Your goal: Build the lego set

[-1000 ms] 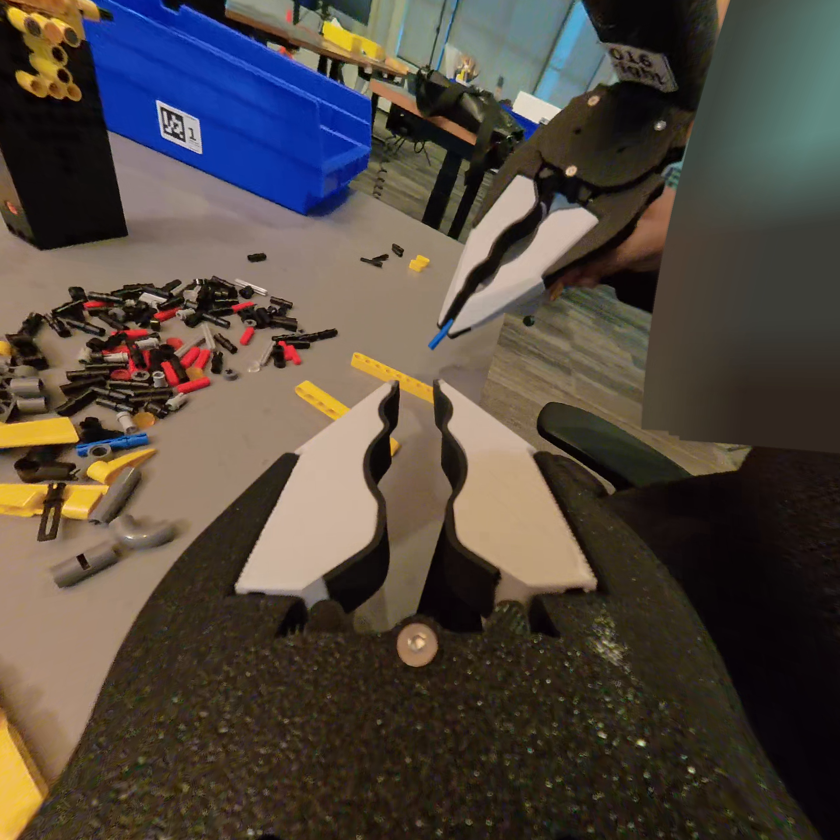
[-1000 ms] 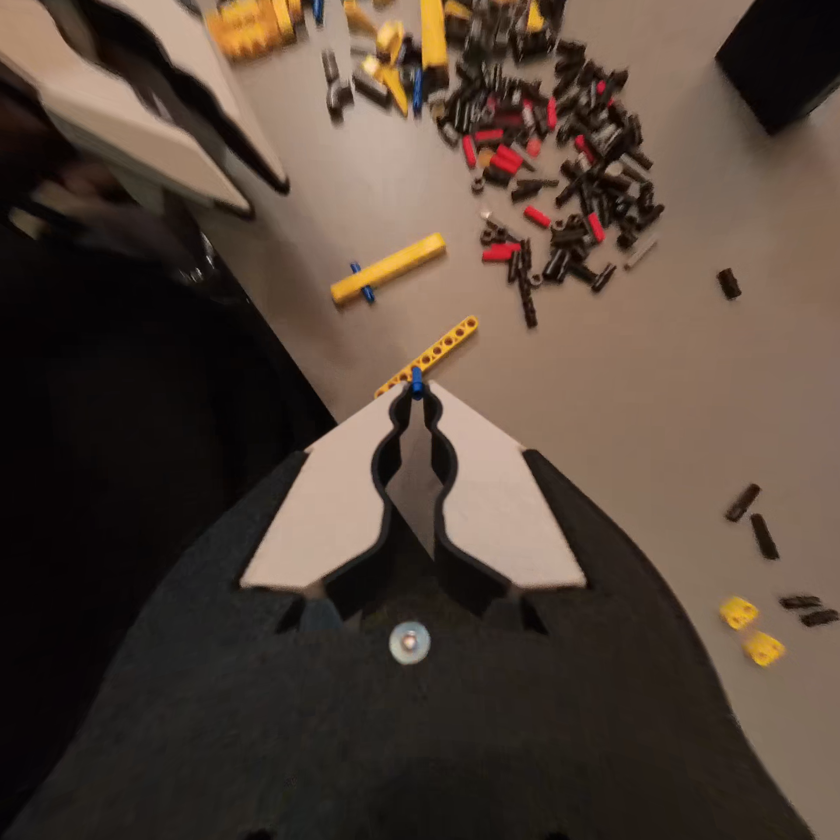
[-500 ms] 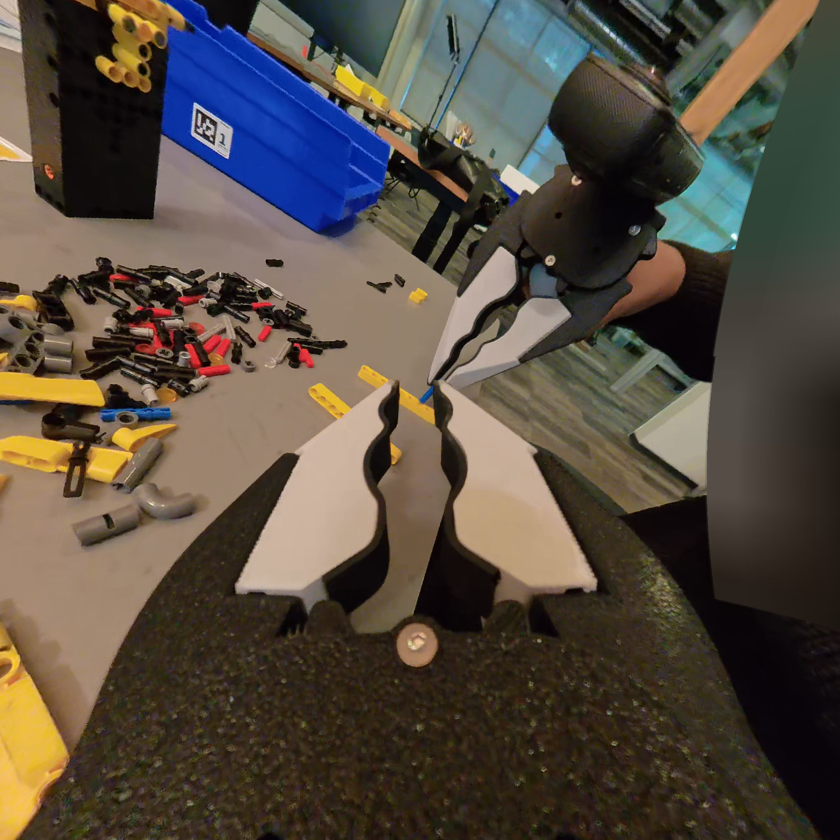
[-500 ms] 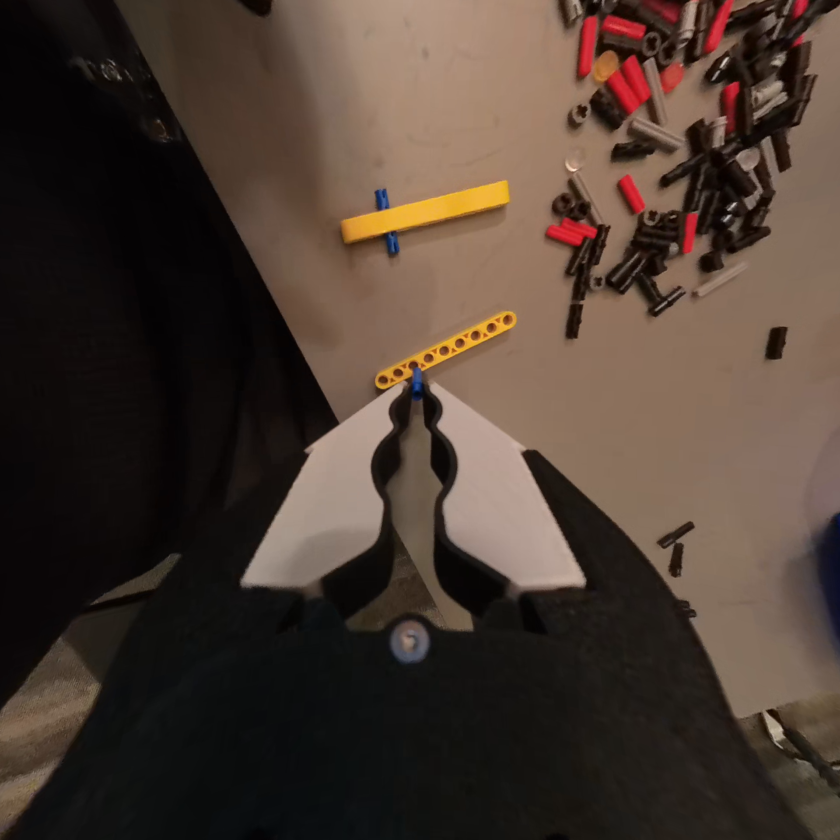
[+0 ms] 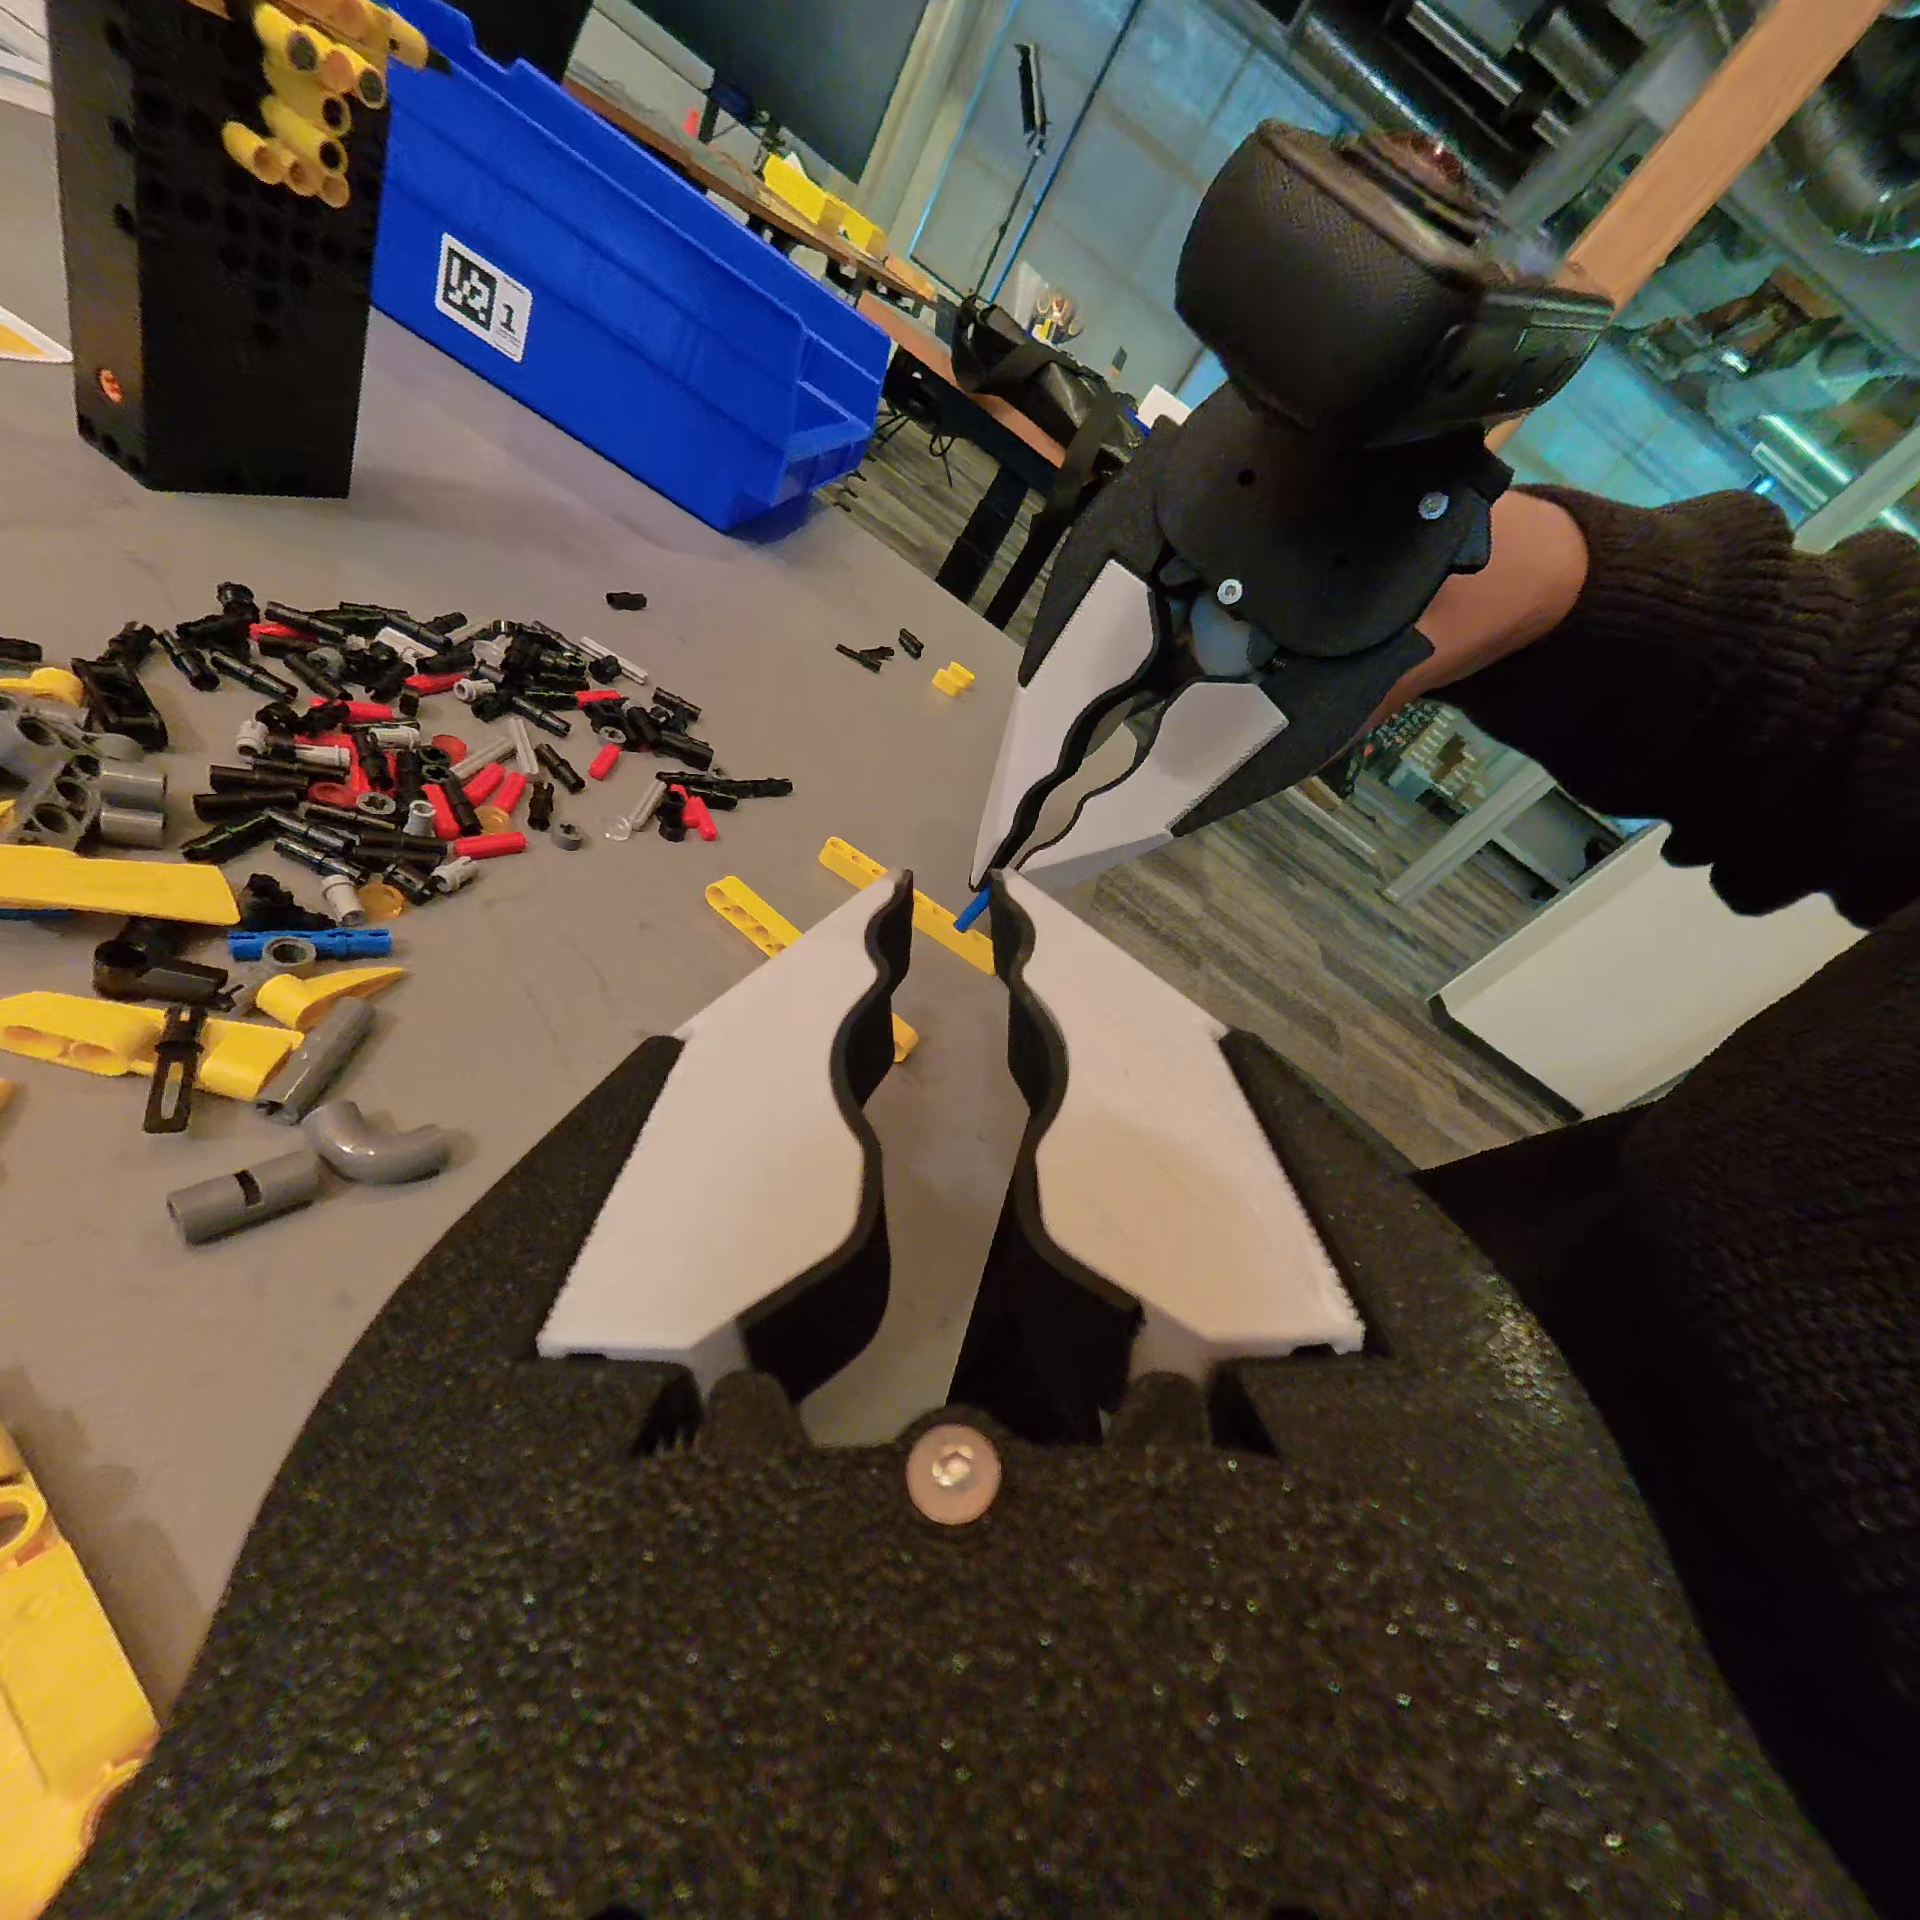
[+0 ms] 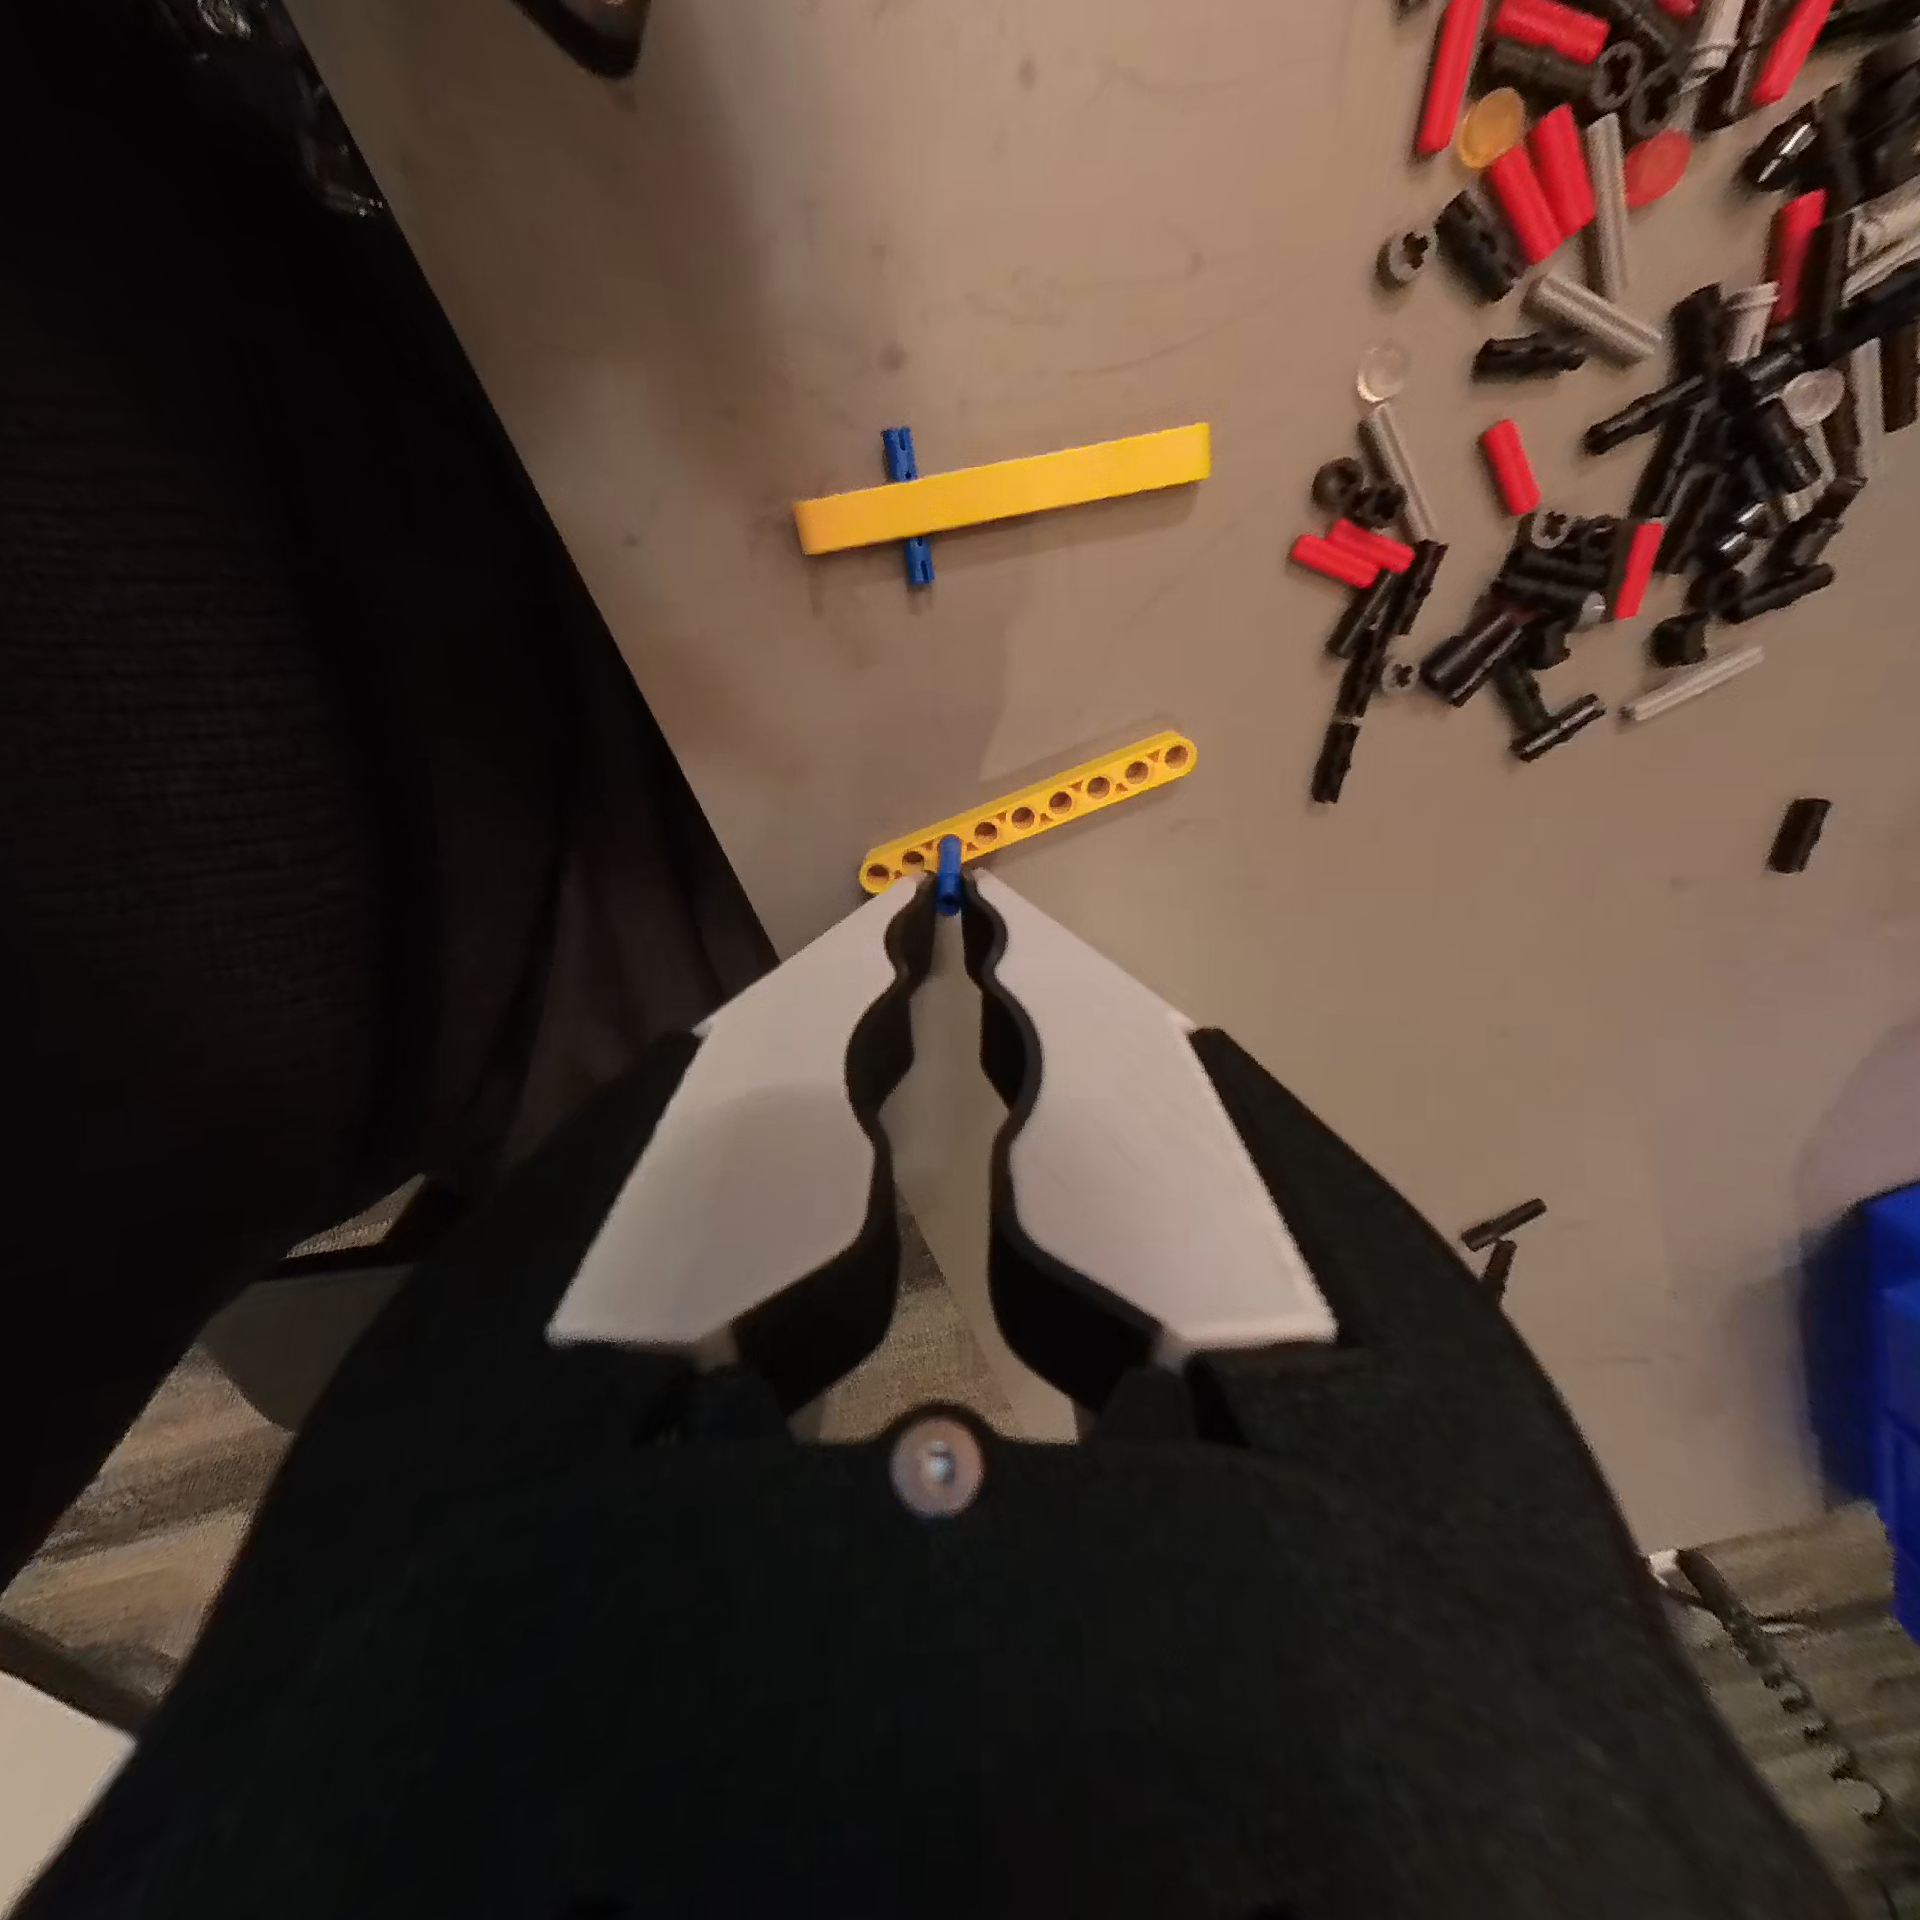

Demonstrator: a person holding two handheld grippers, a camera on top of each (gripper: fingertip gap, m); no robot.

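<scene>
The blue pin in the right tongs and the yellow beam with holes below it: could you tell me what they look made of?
Blue pin: probably moulded plastic, uniform colour, slight sheen. Yellow beam: likely the same plastic, smooth, with evenly formed round holes. Right tongs pinch the pin.

blue pin (image 6: 947, 885), yellow holed beam (image 6: 1029, 814), grey table (image 6: 1299, 987)

Blue pin (image 6: 948, 885) partly hidden between right hand-held gripper (image 6: 943, 902) tips, contact with holed yellow beam (image 6: 1029, 812) unresolvable; blue bin (image 6: 1865, 1361) blurred and cut by frame edge; lower yellow beam (image 5: 774, 930) partly covered by left hand-held gripper (image 5: 951, 894) finger.
</scene>
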